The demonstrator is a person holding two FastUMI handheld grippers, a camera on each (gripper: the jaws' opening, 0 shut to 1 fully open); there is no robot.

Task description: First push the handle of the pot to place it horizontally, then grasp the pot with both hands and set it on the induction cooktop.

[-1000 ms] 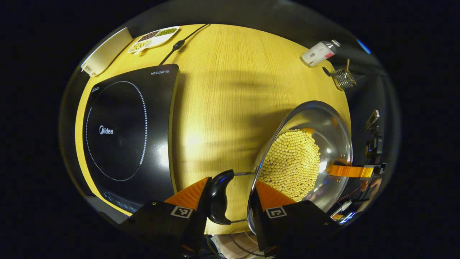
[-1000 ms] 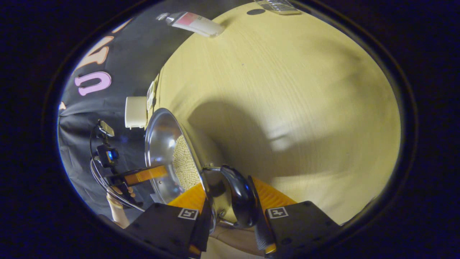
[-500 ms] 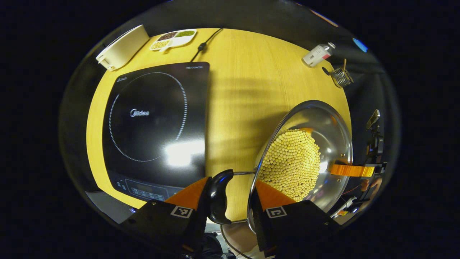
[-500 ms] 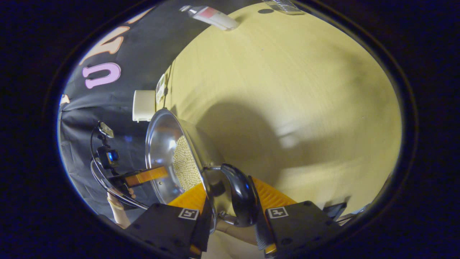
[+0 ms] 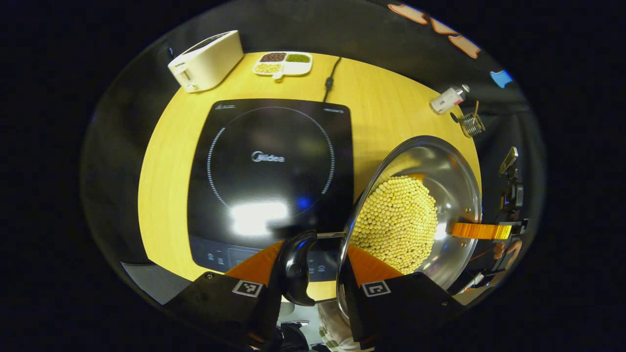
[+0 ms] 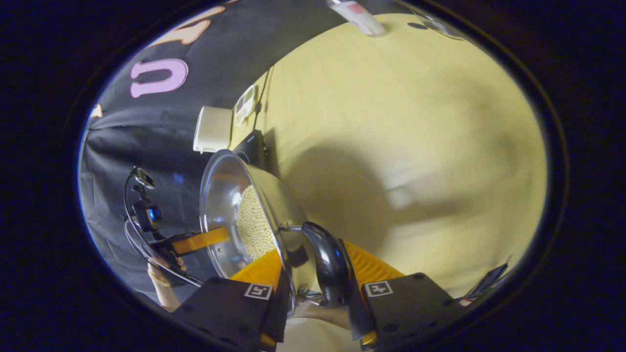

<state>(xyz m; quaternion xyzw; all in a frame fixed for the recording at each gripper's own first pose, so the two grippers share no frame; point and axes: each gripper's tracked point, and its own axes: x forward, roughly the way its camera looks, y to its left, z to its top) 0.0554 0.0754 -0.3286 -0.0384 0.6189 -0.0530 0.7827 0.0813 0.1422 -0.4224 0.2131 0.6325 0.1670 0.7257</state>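
Carrying shiny steel pot (image 5: 440, 190) of yellow beans, left gripper (image 5: 313, 266) and right gripper (image 6: 313, 274) clamped on black side handles; black induction cooktop (image 5: 274, 171) now nearer

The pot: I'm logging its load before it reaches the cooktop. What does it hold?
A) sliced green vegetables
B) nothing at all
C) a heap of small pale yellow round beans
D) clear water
C: in the left gripper view the steel pot holds a mound of small pale yellow beans, with bare metal around it.
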